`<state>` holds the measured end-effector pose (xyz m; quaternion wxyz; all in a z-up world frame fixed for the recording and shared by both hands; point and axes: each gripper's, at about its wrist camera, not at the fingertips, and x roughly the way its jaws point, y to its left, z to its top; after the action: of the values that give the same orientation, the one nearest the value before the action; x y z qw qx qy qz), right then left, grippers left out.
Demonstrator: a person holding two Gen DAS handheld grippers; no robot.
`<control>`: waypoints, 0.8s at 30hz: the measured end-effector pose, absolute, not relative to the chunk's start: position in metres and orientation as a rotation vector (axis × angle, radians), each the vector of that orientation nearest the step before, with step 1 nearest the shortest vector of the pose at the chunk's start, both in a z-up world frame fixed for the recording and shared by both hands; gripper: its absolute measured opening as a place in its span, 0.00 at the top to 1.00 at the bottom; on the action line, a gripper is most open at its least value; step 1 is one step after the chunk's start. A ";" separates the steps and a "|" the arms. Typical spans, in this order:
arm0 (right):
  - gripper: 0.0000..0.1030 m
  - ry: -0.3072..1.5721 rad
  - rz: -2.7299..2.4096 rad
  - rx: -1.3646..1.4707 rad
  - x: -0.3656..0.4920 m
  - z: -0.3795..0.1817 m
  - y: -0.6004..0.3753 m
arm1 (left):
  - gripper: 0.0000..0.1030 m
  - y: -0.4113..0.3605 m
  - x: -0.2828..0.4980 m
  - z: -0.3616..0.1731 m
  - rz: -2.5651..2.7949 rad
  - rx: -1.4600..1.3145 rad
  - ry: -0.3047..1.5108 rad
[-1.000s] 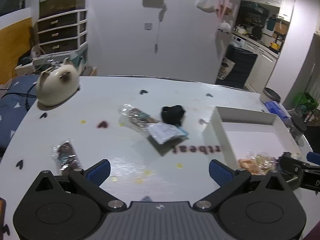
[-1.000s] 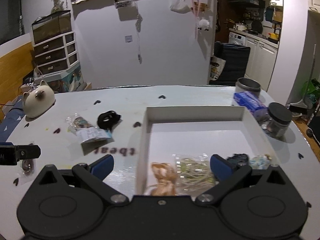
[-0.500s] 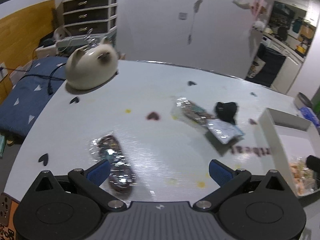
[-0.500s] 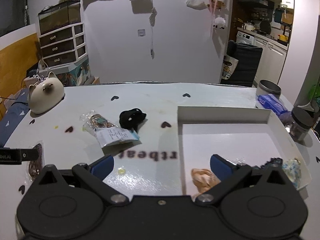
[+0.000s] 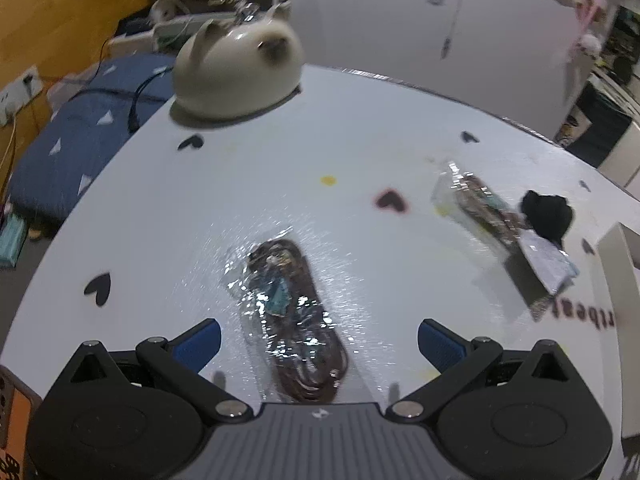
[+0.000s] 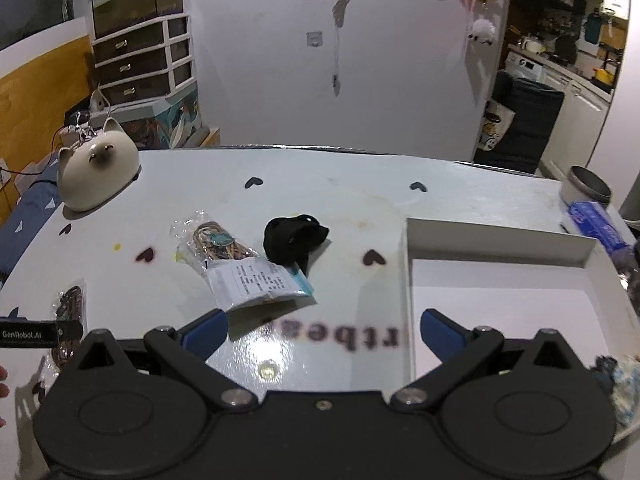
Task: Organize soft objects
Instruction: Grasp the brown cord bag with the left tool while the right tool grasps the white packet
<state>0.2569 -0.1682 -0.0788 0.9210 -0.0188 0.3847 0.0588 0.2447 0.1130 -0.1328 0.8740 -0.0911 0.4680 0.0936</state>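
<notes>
Left gripper (image 5: pixel 319 338): spread wide, empty, poised over clear packet of dark hair ties (image 5: pixel 294 320) lying between its fingers on white table (image 5: pixel 280 168). Right gripper (image 6: pixel 323 330): wide open, empty, above table beside white tray (image 6: pixel 496 248). Farther off: second packet (image 6: pixel 218 240), labelled pouch (image 6: pixel 256 284), black fabric (image 6: pixel 294 238). Farthest: cat-shaped ornament (image 6: pixel 96 172).
</notes>
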 end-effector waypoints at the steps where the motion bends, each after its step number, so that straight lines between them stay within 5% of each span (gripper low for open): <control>1: 0.00 0.796 0.127 -0.041 0.264 -0.081 -0.166 | 0.00 0.116 0.247 -0.136 0.205 -0.200 0.988; 24: 0.00 1.034 0.471 -0.039 0.403 -0.173 -0.133 | 0.00 0.152 0.230 -0.158 0.258 -0.191 1.062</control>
<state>0.4032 -0.1328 -0.1727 0.8426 -0.0183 0.4897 0.2232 0.2304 0.1518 -0.1584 0.8500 -0.0907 0.5042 0.1227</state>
